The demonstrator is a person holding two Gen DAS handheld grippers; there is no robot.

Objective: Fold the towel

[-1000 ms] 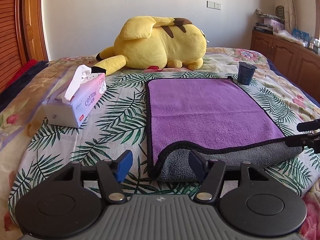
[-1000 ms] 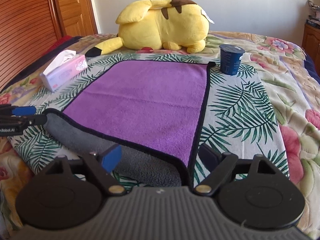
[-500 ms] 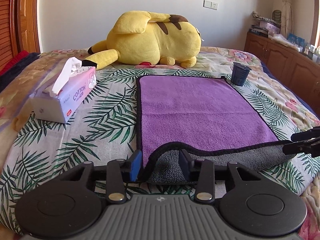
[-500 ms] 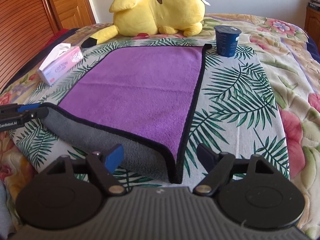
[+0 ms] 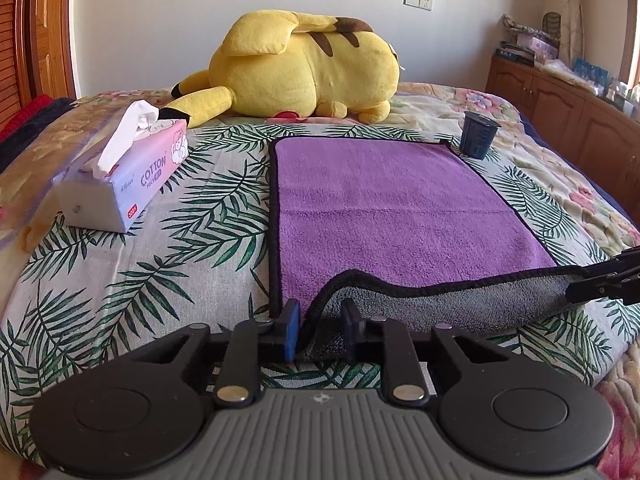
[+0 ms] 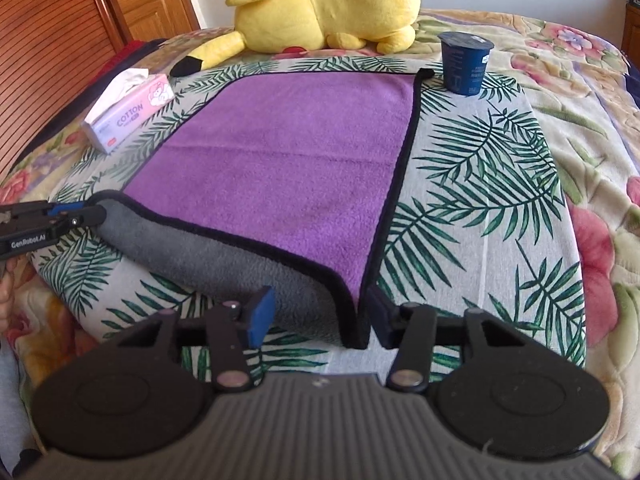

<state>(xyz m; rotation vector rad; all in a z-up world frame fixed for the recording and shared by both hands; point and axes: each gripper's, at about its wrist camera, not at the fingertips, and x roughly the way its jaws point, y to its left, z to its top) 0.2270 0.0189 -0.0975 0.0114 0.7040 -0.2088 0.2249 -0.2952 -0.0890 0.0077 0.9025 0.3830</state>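
Note:
A purple towel (image 5: pixel 384 208) with a grey underside and black trim lies flat on the bed; it also shows in the right wrist view (image 6: pixel 288 160). Its near edge is curled over, grey side up. My left gripper (image 5: pixel 320 330) has its jaws closed in on the towel's near left corner, with a narrow gap left. My right gripper (image 6: pixel 320 316) straddles the near right corner with its jaws partly closed, wider apart than the cloth. Each gripper shows at the edge of the other's view: the right one (image 5: pixel 604 280) and the left one (image 6: pixel 52 220).
A tissue box (image 5: pixel 120 176) lies left of the towel. A dark blue cup (image 5: pixel 478 136) stands at the towel's far right corner. A yellow plush toy (image 5: pixel 304 68) lies behind. A wooden cabinet (image 5: pixel 560 100) stands to the right.
My left gripper's jaws have closed onto the near left corner. My right gripper's jaws have narrowed around the near right corner. Both grippers have moved forward and the grey edge has lifted.

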